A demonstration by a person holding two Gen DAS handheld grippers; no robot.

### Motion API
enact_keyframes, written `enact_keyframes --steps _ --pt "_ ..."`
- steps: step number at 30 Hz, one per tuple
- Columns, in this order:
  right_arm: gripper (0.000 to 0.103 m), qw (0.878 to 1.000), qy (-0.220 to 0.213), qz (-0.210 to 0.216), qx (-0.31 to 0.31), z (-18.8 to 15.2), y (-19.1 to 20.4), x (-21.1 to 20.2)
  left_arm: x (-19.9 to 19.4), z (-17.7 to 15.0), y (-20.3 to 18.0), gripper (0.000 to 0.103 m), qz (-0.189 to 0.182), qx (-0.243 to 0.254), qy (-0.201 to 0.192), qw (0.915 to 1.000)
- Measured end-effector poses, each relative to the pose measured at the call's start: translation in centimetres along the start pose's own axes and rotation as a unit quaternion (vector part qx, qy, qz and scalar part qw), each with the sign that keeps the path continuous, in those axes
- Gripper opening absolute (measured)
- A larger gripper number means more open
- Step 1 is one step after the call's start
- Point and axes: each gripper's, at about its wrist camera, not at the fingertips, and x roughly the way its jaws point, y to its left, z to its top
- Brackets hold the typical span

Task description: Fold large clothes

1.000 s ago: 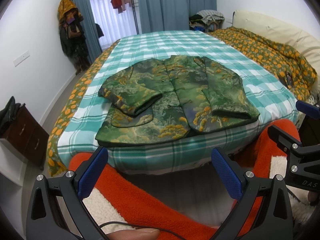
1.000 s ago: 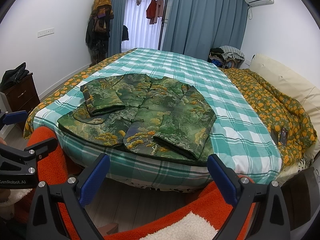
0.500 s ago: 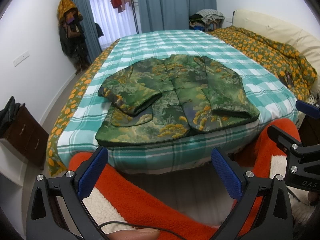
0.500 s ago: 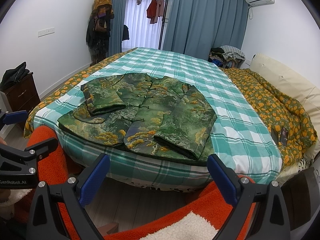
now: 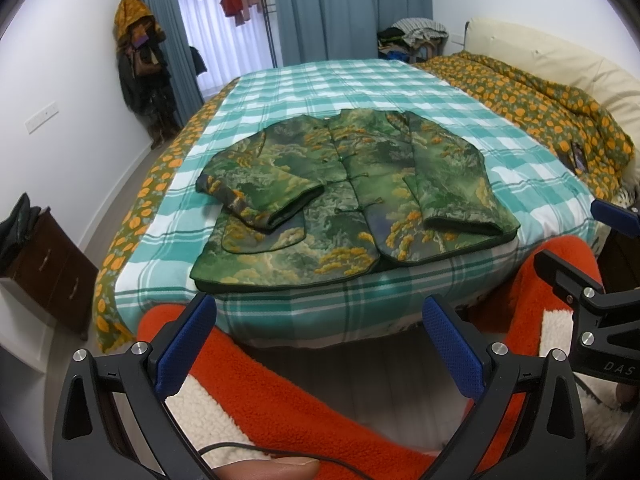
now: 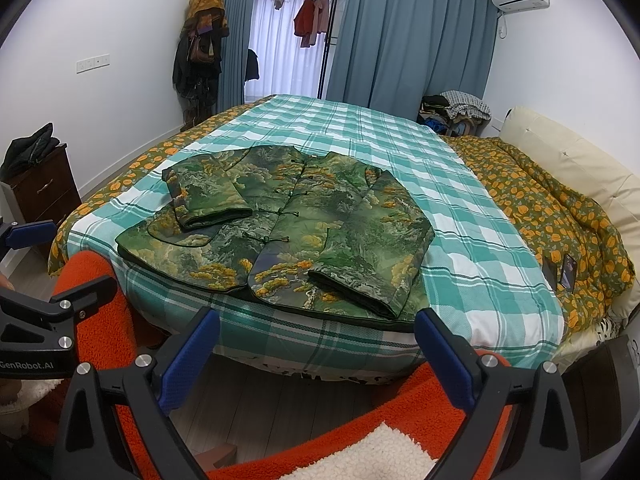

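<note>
A green and gold patterned jacket [image 5: 344, 196] lies flat near the foot edge of a bed [image 5: 360, 92] covered in a teal checked sheet, both sleeves folded inward across its buttoned front. The left hand-held gripper [image 5: 320, 340] and the right hand-held gripper [image 6: 316, 346] hover short of the bed, each with its 2 blue-padded fingers spread wide apart and holding nothing. Orange fleece sleeves [image 5: 288, 400] show beneath them. A floral quilt [image 6: 540, 208] is bunched along the bed's far side.
</note>
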Motion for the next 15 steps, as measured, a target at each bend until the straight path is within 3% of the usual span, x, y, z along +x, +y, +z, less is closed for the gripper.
enact_keyframes --steps 15 --pt "0.099 1.0 0.001 0.0 0.0 0.01 0.05 0.02 0.03 -0.28 -0.11 0.103 0.0 0.002 0.001 1.0"
